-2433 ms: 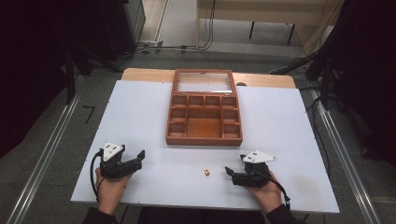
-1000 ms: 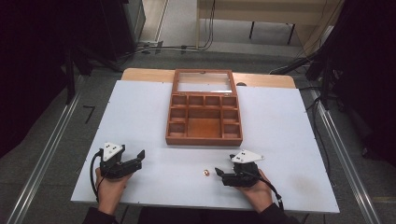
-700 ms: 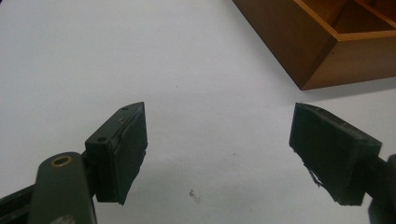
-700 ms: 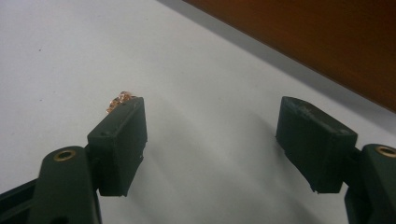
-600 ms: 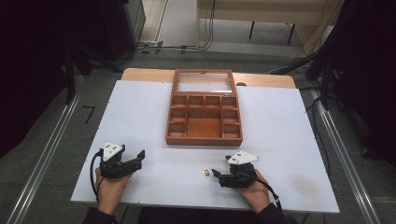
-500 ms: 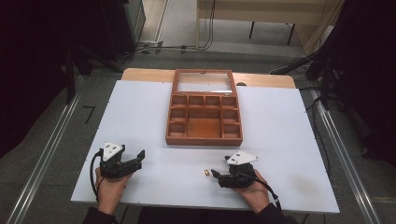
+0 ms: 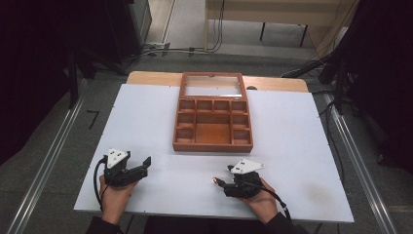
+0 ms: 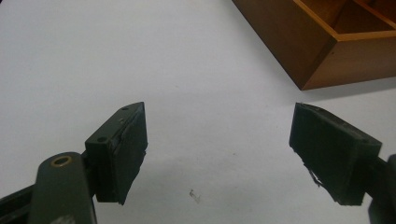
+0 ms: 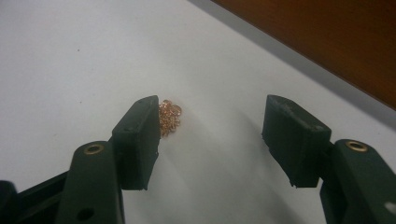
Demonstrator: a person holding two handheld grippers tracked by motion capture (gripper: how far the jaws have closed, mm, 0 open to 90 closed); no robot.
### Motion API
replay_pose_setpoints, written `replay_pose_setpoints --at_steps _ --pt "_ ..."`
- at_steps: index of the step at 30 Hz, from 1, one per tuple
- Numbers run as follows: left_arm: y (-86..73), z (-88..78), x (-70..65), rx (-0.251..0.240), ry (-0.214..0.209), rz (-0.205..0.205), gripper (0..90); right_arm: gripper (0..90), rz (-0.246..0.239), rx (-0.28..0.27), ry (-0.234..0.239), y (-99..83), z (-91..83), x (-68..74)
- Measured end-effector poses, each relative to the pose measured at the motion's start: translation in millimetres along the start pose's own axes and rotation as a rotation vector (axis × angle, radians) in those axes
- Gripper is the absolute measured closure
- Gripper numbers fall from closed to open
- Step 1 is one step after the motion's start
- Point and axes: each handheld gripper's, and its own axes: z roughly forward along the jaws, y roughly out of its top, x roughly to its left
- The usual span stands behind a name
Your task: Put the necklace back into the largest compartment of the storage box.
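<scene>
Change: my right hand-held gripper [image 7: 220, 183] has slid leftward along the counter [image 7: 292, 146] since the earlier frames, closing in on the small coppery chain [image 7: 214, 181]; my left hand-held gripper [image 7: 144, 162] is sitting where it was.
Right hand-held gripper: its jaws have just been closing, and I am seeing them partly open in the right gripper view [image 9: 210, 135], with the chain between them but not yet pinched.
Chain: I am seeing it as a small heap of links [image 9: 169, 116] lying on the white counter, touching or just beside the inner face of the jaw on the left of that view, well apart from the other jaw.
Left hand-held gripper: I am holding it low over the counter near the front left edge, jaws standing wide [image 8: 217, 149] with nothing between them.
Wooden box [image 7: 213, 144]: it is sitting mid-counter, lid open, compartments facing up, well apart from the chain; its near corner [image 8: 327, 51] is showing ahead of my left jaws.
</scene>
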Motion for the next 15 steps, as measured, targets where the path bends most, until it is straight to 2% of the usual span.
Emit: replay_pose_setpoints --at_steps 15 --pt "0.1 -0.1 0.5 0.001 0.002 0.0 19.8 51.3 -0.041 -0.007 0.033 3.4 5.3 8.0"
